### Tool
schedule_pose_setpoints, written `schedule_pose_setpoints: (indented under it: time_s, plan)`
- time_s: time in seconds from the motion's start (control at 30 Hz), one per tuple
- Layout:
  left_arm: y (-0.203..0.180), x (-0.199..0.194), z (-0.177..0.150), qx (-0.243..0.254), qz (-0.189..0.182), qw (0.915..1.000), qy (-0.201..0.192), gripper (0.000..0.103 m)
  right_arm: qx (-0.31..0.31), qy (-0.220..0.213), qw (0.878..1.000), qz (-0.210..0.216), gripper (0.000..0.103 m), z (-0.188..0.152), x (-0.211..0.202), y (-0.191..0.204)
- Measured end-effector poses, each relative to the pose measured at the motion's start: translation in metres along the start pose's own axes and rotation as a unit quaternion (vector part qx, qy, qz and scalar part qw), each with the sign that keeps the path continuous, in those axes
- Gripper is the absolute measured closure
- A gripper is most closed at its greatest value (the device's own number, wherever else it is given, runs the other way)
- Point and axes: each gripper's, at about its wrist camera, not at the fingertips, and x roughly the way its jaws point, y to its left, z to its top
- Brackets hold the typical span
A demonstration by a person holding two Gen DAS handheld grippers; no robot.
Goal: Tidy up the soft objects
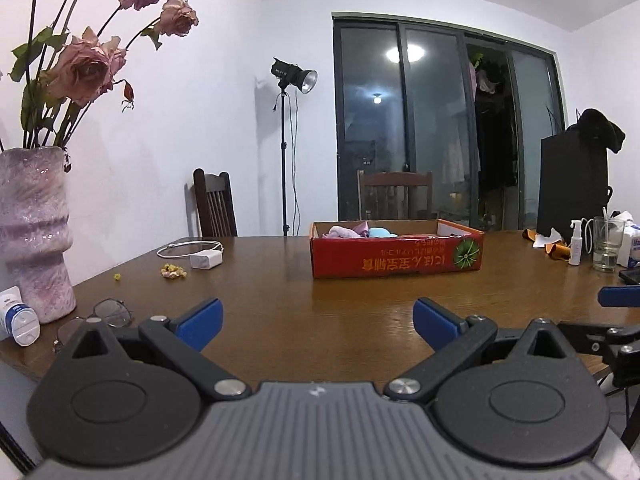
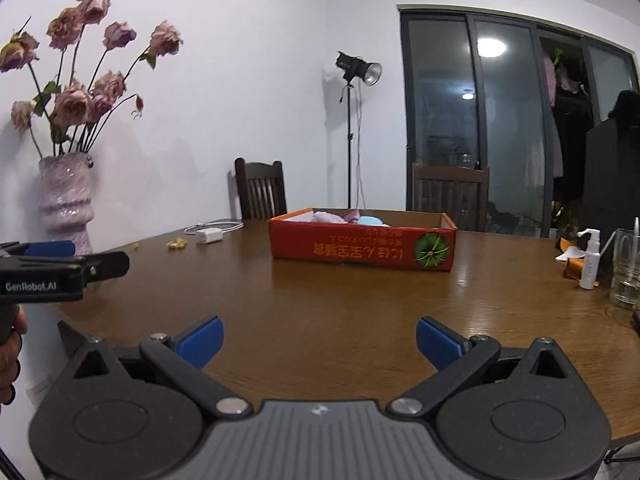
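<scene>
A red cardboard box (image 1: 396, 256) stands on the brown table (image 1: 280, 300), well ahead of both grippers. It holds soft items: a pink cloth (image 1: 342, 232) and a light blue one (image 1: 382, 232). The box also shows in the right wrist view (image 2: 360, 246), with the pink cloth (image 2: 328, 217) and blue item (image 2: 372, 220) inside. My left gripper (image 1: 318, 322) is open and empty above the near table edge. My right gripper (image 2: 320, 342) is open and empty, beside the left one, whose body (image 2: 48, 268) shows at the left.
A pink vase with dried roses (image 1: 34, 232), a tube (image 1: 18, 320) and glasses (image 1: 108, 314) stand at the left. A white charger with cable (image 1: 206, 258) lies mid-left. A spray bottle (image 1: 576, 242), a glass (image 1: 608, 250) and a black monitor (image 1: 572, 184) are at the right. Chairs (image 1: 394, 194) stand behind the table.
</scene>
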Motion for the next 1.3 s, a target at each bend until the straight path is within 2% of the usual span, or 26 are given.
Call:
schedule_pose_setpoints:
  time_s: [0.37,1.3]
  plan:
    - [-0.0037,-0.0005,0.0011,0.004,-0.012,0.9999,0.002,0.000,0.010,-0.026,0.999,-0.023,0.000,0.0052,-0.0044,-0.0039]
    - [-0.0050,-0.0011,0.0026,0.015,-0.026,0.9995,0.000,0.000,0.020,-0.031,0.999,-0.028,0.000,0.0036,-0.0070,-0.0086]
